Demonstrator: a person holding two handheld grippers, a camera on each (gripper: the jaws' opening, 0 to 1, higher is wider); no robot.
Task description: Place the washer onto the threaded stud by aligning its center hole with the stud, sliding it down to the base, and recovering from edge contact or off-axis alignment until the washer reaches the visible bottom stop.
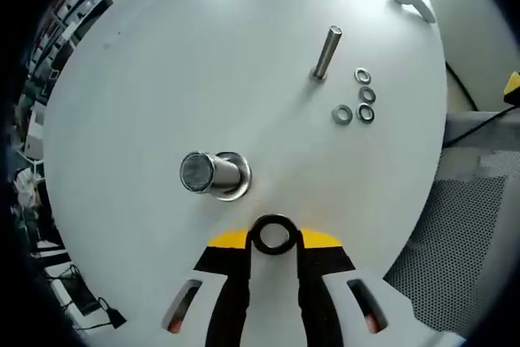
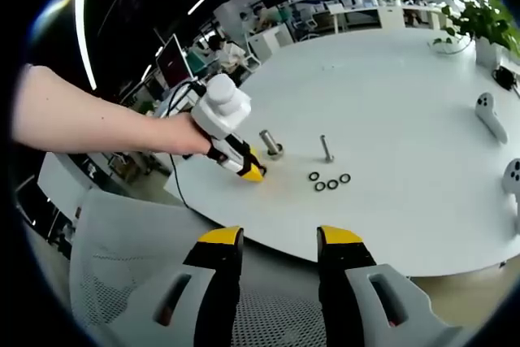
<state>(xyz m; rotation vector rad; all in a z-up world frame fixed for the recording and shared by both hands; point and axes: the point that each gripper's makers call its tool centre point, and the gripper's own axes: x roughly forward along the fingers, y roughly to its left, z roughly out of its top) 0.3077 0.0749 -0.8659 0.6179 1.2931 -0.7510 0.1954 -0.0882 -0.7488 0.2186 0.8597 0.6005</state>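
My left gripper [image 1: 274, 237] clenches a washer [image 1: 273, 234] just short of the thick stud [image 1: 213, 175]. My right gripper [image 2: 279, 243] stands released, its view adding the person's hand [image 2: 175, 136].

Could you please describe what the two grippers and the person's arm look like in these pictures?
Both the left gripper and the right gripper have white bodies, black jaws and yellow tips. The left one carries a white knob-like top and a black cable. The arm is bare, without a sleeve.
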